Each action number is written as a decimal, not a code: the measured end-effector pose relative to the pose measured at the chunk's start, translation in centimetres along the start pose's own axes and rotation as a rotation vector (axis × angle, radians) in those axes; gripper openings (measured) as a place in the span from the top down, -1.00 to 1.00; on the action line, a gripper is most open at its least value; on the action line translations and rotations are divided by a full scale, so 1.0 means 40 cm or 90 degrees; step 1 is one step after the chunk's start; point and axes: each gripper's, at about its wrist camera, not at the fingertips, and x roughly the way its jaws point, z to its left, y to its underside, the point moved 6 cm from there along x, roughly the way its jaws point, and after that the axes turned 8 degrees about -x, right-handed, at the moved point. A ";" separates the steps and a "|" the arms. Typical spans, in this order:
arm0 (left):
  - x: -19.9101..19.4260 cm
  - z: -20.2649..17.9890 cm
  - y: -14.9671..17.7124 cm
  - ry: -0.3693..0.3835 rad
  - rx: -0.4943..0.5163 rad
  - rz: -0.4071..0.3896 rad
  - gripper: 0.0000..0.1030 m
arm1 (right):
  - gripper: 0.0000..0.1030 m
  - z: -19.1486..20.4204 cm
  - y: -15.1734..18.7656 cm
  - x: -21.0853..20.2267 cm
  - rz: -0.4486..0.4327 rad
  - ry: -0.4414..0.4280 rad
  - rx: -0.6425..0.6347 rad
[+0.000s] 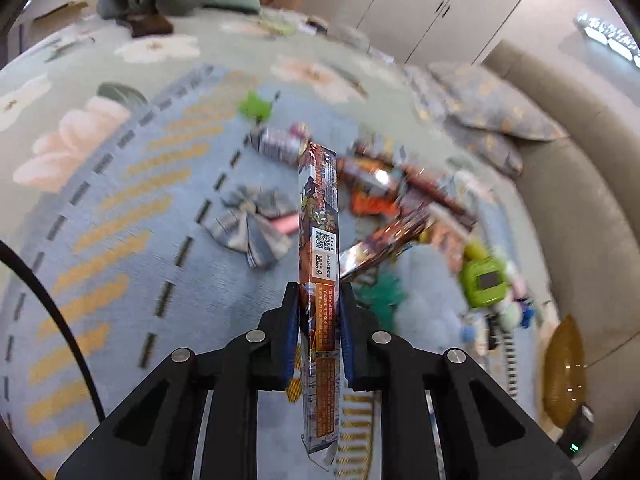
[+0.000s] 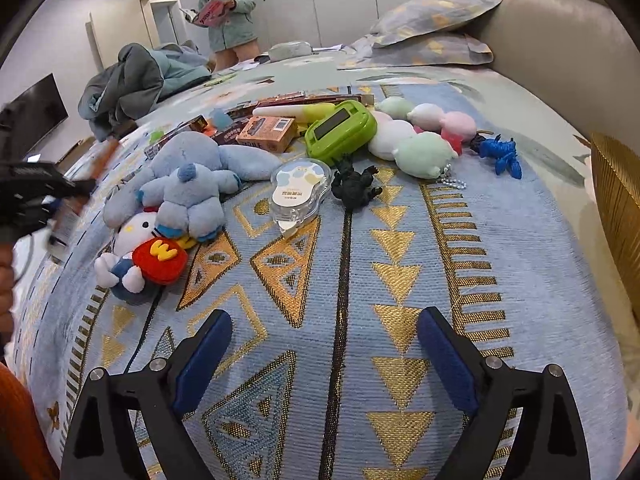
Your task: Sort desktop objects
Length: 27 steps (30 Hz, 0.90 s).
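Left tool clamped on a long printed packet at frame centre, above the patterned bed cover; right tool spread wide, empty, lower frame, blue plush toy upper left

Our two hand-held grippers: black frames, blue pads

We see on the left hand-held gripper and the right hand-held gripper angular black arms with triangular cut-outs, round silver screws at the joints, blue fingers, a thin black cable, and an orange sleeve.
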 end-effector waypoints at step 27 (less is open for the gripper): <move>-0.132 0.078 -0.091 -0.031 -0.019 -0.101 0.69 | -0.59 0.244 -0.291 0.212 0.168 -0.116 -0.027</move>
